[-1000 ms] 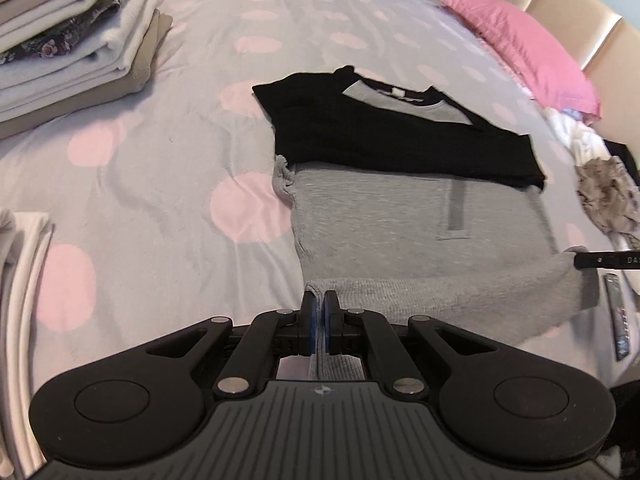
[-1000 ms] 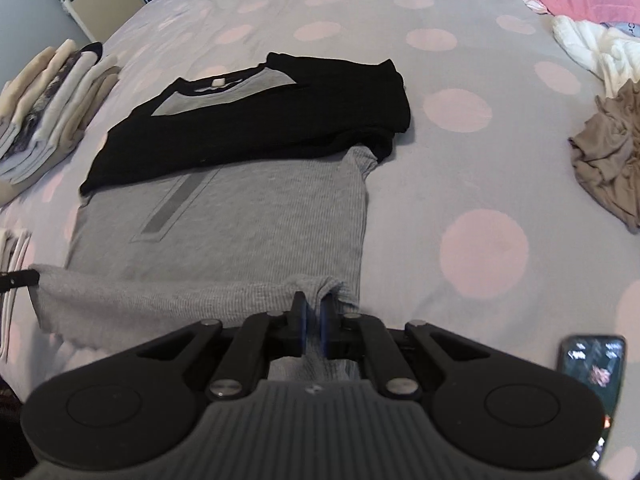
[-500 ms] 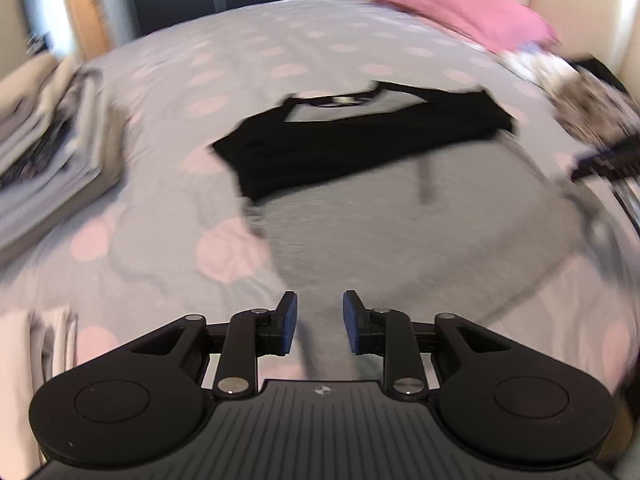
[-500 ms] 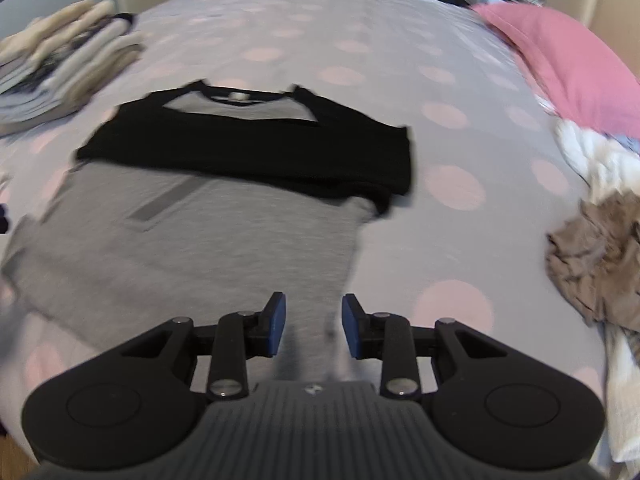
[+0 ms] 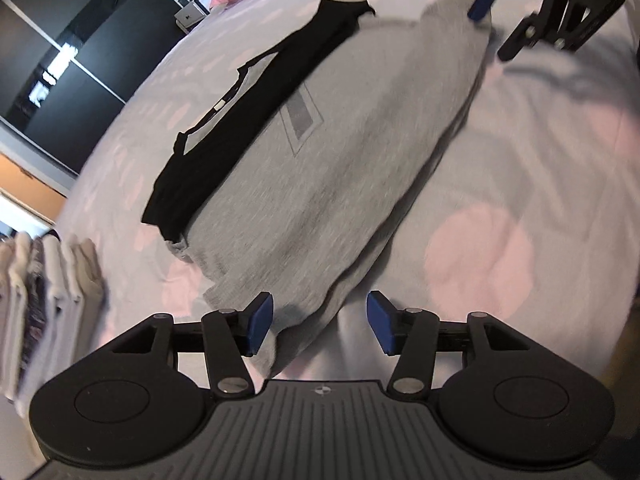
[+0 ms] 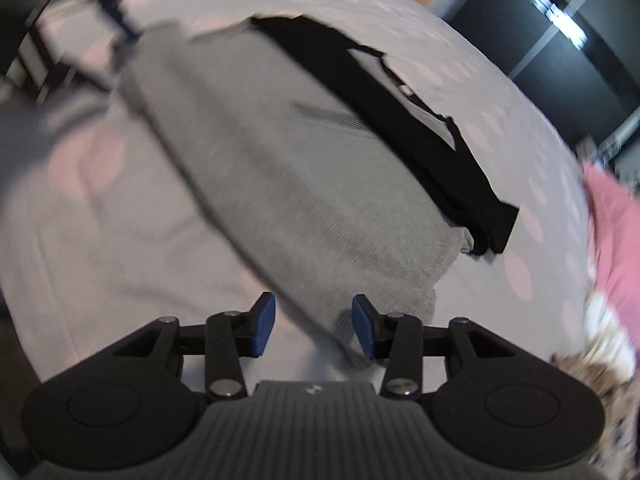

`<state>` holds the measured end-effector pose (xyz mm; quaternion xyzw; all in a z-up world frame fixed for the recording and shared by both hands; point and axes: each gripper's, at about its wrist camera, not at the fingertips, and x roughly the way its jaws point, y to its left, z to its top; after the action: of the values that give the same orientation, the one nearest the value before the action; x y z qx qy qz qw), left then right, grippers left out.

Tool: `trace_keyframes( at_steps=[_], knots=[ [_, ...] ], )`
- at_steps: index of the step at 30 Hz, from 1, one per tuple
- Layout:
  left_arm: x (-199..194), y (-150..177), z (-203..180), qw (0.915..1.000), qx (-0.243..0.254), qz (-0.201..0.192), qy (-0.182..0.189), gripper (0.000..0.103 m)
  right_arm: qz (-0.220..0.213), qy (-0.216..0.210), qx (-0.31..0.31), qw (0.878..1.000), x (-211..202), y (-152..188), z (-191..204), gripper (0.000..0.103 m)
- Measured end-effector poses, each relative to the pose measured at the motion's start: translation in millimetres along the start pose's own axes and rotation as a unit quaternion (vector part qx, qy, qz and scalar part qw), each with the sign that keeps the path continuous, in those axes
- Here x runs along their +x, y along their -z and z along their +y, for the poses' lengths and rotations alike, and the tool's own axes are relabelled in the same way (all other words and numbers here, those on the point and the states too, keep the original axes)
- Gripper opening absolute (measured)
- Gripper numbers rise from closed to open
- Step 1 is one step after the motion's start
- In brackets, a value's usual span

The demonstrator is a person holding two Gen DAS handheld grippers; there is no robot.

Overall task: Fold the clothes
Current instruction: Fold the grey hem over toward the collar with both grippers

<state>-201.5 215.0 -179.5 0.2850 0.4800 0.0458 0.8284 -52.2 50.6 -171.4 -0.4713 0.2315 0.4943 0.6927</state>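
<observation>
your left tool (image 5: 320, 322) is opening, its blue pads spread over a corner of the grey shirt (image 5: 340, 152) without pressing it. your right tool (image 6: 314, 322) is opening too, above the other corner. the shirt lies flat on the bed (image 5: 540, 140), filling the middle of both frames, black sleeves (image 5: 240, 120) folded across.

Pink-dotted grey bedspread (image 5: 540, 152), dark wardrobe (image 5: 60, 60)

I note the grey shirt (image 5: 340, 184) is soft, finely ribbed knit cloth with matt black sleeves (image 5: 248, 120). The bedsheet (image 5: 520, 168) is smooth matt cotton-like fabric. My left gripper (image 5: 320, 322) looks matt black plastic, with blue rubbery pads (image 5: 262, 320).
</observation>
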Motion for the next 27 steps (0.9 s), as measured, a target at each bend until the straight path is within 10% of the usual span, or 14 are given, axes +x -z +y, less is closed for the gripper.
trace_keyframes(
  at_steps=[10, 17, 27],
  knots=[
    [12.9, 7.6, -10.9, 0.9964, 0.054, -0.016, -0.063, 0.051, -0.005, 0.082, -0.135, 0.987, 12.6, 11.0, 25.3, 0.053],
    [15.2, 7.4, -22.7, 0.9910, 0.104, -0.029, -0.078, 0.036, -0.011, 0.083, -0.139, 0.987, 19.5, 7.3, 20.8, 0.025],
    [1.0, -3.5, 26.9, 0.9959, -0.067, -0.051, -0.032, 0.010, -0.021, 0.115, -0.148, 0.982, 18.9, 5.5, 16.0, 0.027]
  ],
)
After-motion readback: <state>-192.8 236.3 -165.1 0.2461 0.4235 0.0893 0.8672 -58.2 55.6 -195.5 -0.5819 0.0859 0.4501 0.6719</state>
